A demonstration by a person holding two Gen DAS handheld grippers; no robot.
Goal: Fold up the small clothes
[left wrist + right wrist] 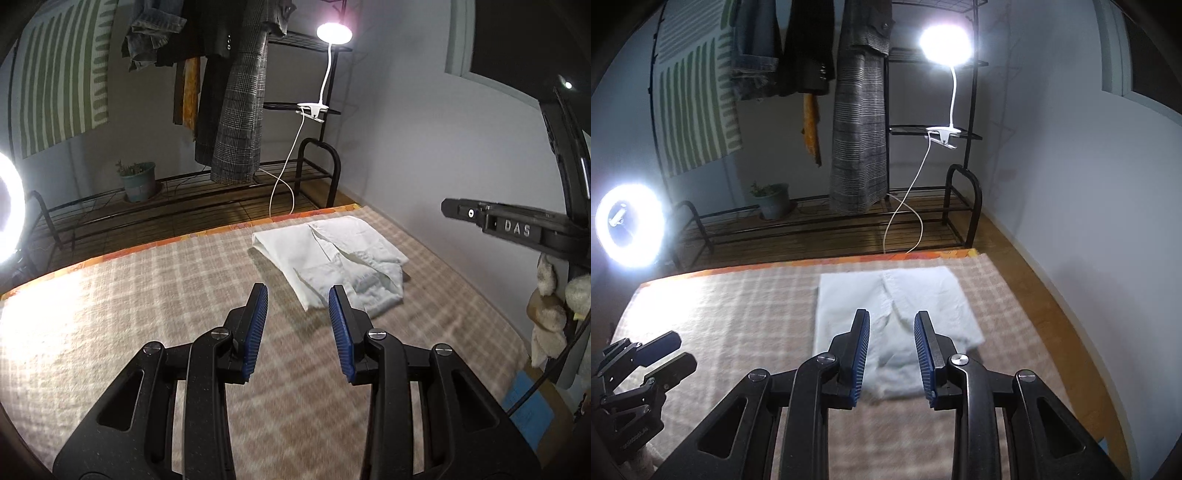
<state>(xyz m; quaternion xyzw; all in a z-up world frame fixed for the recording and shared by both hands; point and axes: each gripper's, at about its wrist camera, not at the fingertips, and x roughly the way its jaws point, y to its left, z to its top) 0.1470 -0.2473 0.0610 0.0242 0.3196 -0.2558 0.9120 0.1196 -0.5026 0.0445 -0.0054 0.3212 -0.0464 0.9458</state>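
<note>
A small white garment (332, 254) lies folded on the checked beige blanket (129, 295), near its far right corner. It also shows in the right wrist view (886, 295). My left gripper (298, 291) is open and empty, above the blanket just short of the garment's near edge. My right gripper (892, 317) is open and empty, hovering over the garment's near part. The right gripper also shows at the right of the left wrist view (491, 218). The left gripper shows at the lower left of the right wrist view (665, 354).
A black metal rack (827, 221) with hanging clothes stands beyond the blanket's far edge. A clip lamp (945, 40) with a white cable and a ring light (629, 225) shine there. A potted plant (772, 201) sits on the rack. A white wall (1089, 221) runs along the right.
</note>
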